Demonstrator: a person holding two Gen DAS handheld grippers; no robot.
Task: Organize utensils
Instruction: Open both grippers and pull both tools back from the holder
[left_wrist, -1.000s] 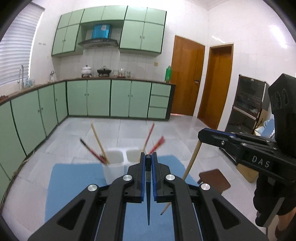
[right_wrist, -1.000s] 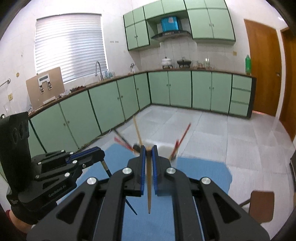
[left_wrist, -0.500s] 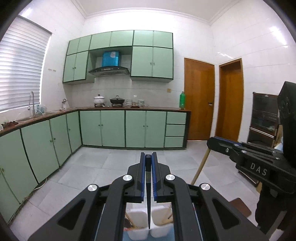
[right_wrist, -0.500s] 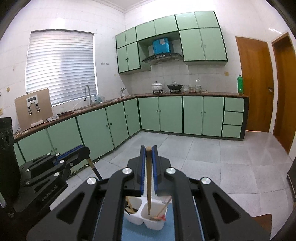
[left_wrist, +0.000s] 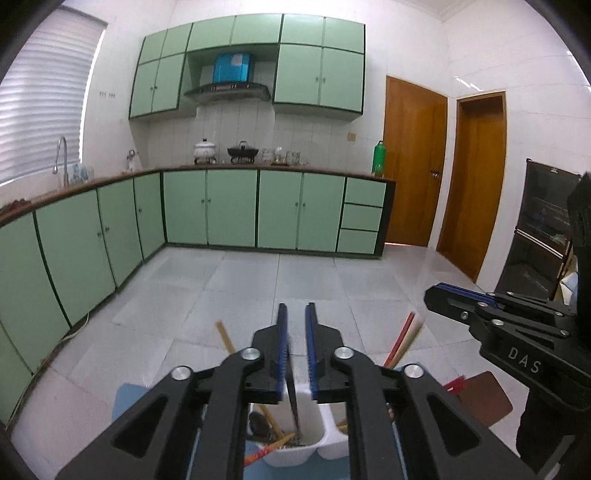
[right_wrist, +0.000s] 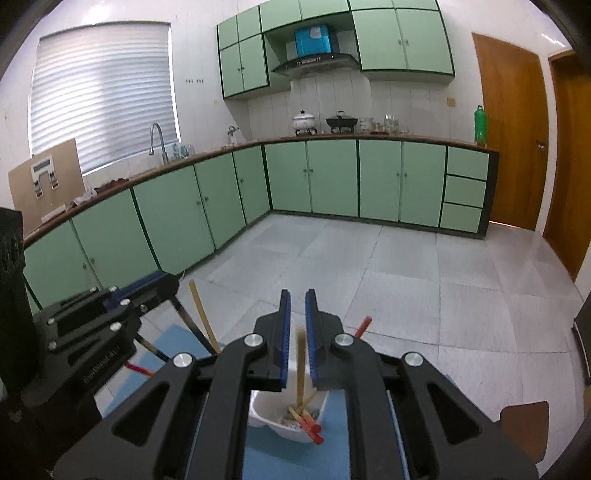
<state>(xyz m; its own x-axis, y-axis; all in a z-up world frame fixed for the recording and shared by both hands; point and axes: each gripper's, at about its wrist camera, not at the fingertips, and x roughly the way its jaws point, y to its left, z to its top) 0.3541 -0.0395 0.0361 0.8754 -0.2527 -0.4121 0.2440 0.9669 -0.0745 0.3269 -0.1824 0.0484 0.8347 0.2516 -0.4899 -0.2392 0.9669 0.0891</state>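
Note:
In the left wrist view my left gripper (left_wrist: 296, 306) hangs over a white two-compartment holder (left_wrist: 295, 458). Its jaws are opening, and a thin dark chopstick (left_wrist: 293, 400) stands loose in the gap, its tip down in the left compartment among several other utensils. In the right wrist view my right gripper (right_wrist: 297, 292) is above the holder (right_wrist: 264, 419) too, jaws opening. A blurred wooden chopstick (right_wrist: 301, 363) slips down between them into the right compartment, beside red chopsticks (right_wrist: 312, 430). Each view shows the other gripper alongside: right gripper (left_wrist: 439, 291), left gripper (right_wrist: 166, 280).
The holder stands on a blue mat (right_wrist: 166, 339) on a table. A brown stool (left_wrist: 484, 400) sits to the right on the tiled floor. Green cabinets (left_wrist: 229, 206) line the far and left walls. A dark cabinet (left_wrist: 546, 229) stands at far right.
Both grippers came forward until the holder lay under their fingertips. Their jaws, shut on a chopstick each before, now stand slightly apart and the sticks are sliding down into the holder.

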